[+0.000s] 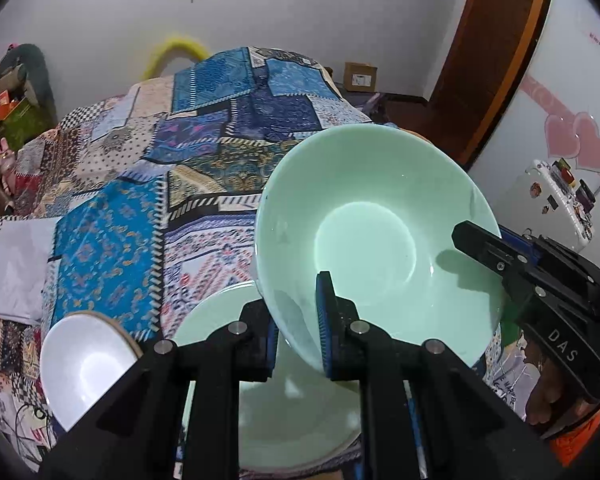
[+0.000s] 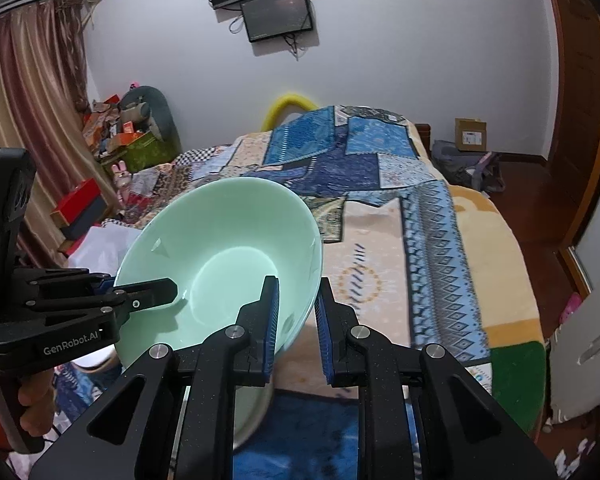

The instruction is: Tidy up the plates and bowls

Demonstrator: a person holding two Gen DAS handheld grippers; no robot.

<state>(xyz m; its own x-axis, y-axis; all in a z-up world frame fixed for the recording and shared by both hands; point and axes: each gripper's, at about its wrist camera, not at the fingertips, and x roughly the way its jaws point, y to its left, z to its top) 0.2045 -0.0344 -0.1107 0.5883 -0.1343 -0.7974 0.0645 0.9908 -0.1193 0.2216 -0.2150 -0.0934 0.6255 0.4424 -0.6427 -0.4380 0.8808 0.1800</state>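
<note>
A large mint-green bowl (image 1: 372,232) hangs tilted above the patchwork bedspread, held at its rim from two sides. In the left wrist view my left gripper (image 1: 298,336) is shut on the near rim, one blue pad inside the bowl and one outside. The right gripper's finger (image 1: 480,248) reaches over the rim from the right. In the right wrist view my right gripper (image 2: 296,328) is shut on the bowl (image 2: 228,256) at its right rim, while the left gripper's finger (image 2: 152,292) lies over the left rim. A second green dish (image 1: 284,408) rests beneath. A white bowl (image 1: 84,364) lies at lower left.
The bed with its blue patterned cover (image 2: 380,184) stretches ahead. White cloth (image 1: 16,264) lies at the left edge. Cluttered boxes (image 2: 128,136) and a curtain stand to the left, a cardboard box (image 2: 470,134) on the floor to the right, and a wooden door (image 1: 496,40).
</note>
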